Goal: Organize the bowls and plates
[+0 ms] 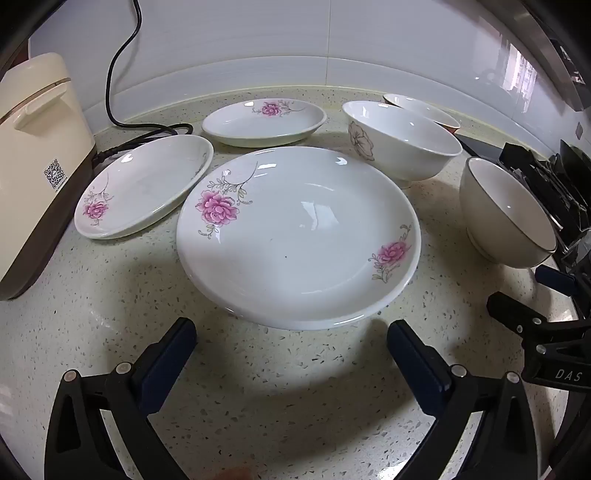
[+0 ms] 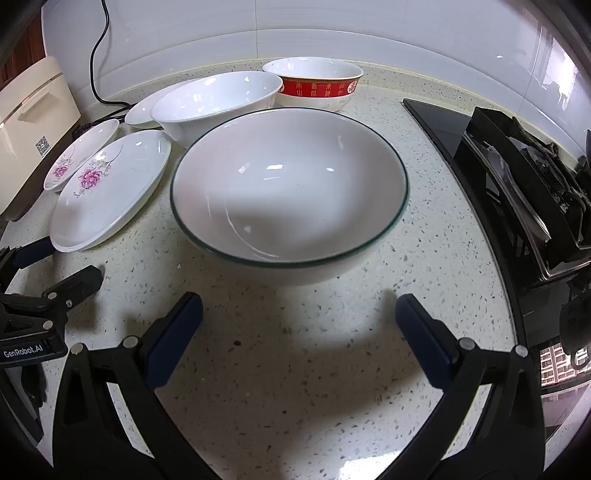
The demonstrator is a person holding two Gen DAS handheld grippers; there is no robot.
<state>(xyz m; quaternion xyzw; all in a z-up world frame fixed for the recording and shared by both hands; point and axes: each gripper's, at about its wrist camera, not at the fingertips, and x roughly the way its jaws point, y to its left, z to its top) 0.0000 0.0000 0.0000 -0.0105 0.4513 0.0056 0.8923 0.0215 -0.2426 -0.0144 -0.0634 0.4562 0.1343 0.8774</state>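
A large white plate with pink flowers (image 1: 295, 236) lies just beyond my left gripper (image 1: 291, 332), which stands open and empty above the counter. Two smaller flowered plates (image 1: 144, 184) (image 1: 264, 123) lie behind it to the left. A white bowl with a grey flower (image 1: 400, 142) stands at the back right. In the right wrist view a white bowl with a dark rim (image 2: 290, 192) sits right in front of my right gripper (image 2: 299, 308), also open and empty. Behind it stand the white bowl (image 2: 218, 101) and a red-banded bowl (image 2: 314, 83).
A cream appliance (image 1: 35, 158) with a black cord (image 1: 122, 74) stands at the left on the speckled counter (image 1: 277, 387). A black stove (image 2: 524, 177) with a pan support borders the right side. A white tiled wall (image 2: 332, 33) closes the back.
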